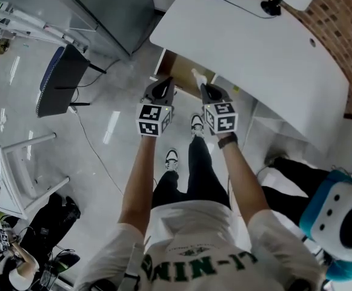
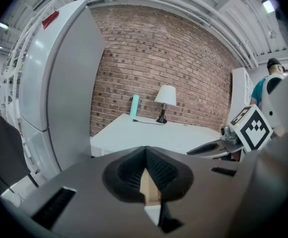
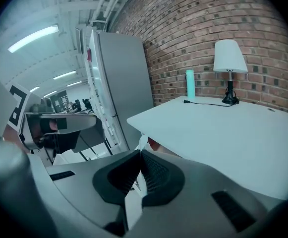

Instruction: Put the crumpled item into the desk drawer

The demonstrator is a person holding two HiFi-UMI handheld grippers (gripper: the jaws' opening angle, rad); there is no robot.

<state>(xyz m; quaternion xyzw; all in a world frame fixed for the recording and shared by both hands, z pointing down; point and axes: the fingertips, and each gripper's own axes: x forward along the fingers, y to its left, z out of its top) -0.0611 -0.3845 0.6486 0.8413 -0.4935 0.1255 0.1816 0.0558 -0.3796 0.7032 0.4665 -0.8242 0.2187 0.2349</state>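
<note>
Right claw point(image 3: 140, 155) pinches the white crumpled item point(image 1: 197, 76), which pokes past its tips; likely light and soft, so hold its bulk. Left claw point(image 2: 146, 152) alongside is closed, empty

Light: bright ceiling strip point(image 3: 34, 37)
Glare: streaks on floor point(image 1: 111, 128)
Edges: fisheye-bent, dark-cornered gripper views
Tint: right gripper view bluish
</note>
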